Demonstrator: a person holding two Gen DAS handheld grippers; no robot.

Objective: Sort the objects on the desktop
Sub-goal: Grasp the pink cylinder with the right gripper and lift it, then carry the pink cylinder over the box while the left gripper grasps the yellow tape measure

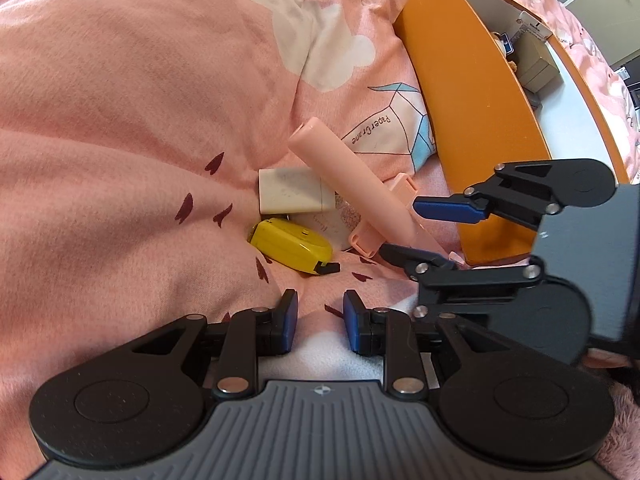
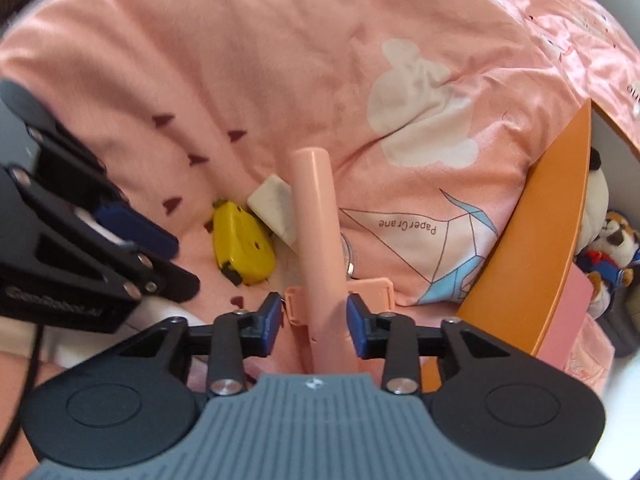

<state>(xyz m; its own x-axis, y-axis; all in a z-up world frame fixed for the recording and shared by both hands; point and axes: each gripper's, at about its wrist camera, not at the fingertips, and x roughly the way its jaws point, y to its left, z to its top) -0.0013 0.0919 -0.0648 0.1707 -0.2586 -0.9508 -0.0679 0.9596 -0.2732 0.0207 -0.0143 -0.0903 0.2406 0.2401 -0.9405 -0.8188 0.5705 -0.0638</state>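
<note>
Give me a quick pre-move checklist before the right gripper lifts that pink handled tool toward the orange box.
1. Right gripper straddles the pink tool: ok.
2. Fingers closed on the handle: not ok, gaps show on both sides.
3. Left gripper open, holding nothing, clear of the tool: ok.
4. Yellow tape measure and white eraser lie apart from the handle: cannot tell, the tool's head overlaps them.
5. Orange box open, with room inside: ok.
6. Quilt snagging the tool's head: cannot tell.
</note>
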